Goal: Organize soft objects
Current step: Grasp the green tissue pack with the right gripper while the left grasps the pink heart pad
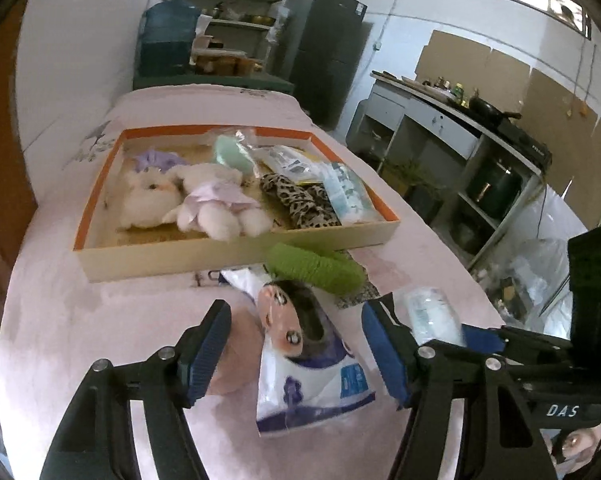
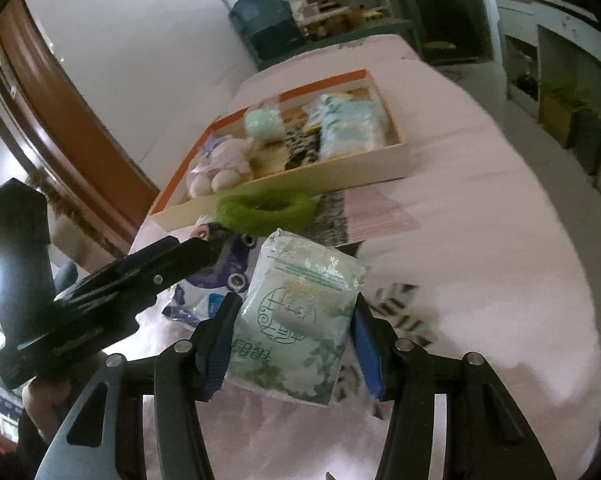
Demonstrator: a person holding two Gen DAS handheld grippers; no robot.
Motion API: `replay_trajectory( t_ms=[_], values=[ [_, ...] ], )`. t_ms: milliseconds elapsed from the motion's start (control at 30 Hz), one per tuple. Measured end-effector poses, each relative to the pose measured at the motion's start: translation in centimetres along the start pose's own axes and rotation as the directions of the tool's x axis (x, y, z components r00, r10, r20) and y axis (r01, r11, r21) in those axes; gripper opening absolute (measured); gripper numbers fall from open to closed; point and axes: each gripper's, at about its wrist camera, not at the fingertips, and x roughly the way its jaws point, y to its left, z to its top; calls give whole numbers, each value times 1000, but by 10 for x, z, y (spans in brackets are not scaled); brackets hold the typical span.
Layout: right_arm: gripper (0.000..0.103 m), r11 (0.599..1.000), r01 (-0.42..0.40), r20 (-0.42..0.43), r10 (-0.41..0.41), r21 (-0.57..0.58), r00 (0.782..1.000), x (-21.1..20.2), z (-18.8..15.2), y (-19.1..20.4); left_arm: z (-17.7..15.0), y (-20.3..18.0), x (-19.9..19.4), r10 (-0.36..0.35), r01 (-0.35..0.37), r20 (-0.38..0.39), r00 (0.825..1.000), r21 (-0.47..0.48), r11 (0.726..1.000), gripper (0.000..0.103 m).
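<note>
My left gripper (image 1: pixel 296 340) is open above a white and purple plastic pack (image 1: pixel 304 364) with a cartoon face, which lies flat on the pink cloth between the fingers without touching them. Beyond the pack lies a green knitted ring (image 1: pixel 316 268), against the front wall of an orange-rimmed box (image 1: pixel 180 258). My right gripper (image 2: pixel 296 308) is shut on a pale green tissue pack (image 2: pixel 300 320), held off the cloth. That held pack (image 1: pixel 432 316) also shows at the right of the left wrist view. The left gripper's black finger (image 2: pixel 172 260) reaches in from the left, near the purple pack (image 2: pixel 224 276).
The box holds a white plush toy (image 1: pixel 196 200), leopard-print fabric (image 1: pixel 300 200), a mint green bundle (image 1: pixel 232 152) and pale packs (image 1: pixel 348 192). A striped item (image 2: pixel 400 304) lies under the right gripper. Shelves (image 1: pixel 480 168), a dark cabinet (image 1: pixel 324 52) and a water jug (image 1: pixel 166 36) stand beyond the table.
</note>
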Motion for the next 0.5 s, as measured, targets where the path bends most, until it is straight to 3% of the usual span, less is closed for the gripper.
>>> replay_trajectory(
  t_ms=[133, 367, 433, 500],
  values=[
    [55, 1000, 5, 5, -6, 23, 1000, -3, 0, -7, 5, 1, 5, 2, -2, -8, 1000, -3, 1000, 62],
    [55, 1000, -6, 7, 6, 31, 1000, -4, -2, -10, 11, -4, 19, 69, -66, -59, 996, 53, 996, 60],
    [55, 999, -7, 9, 6, 37, 1000, -4, -2, -11, 10, -4, 18, 66, -62, -61, 996, 62, 996, 48],
    [55, 999, -9, 7, 9, 42, 1000, -3, -1, -13, 9, -2, 15, 61, -58, -54, 997, 53, 997, 43]
  ],
)
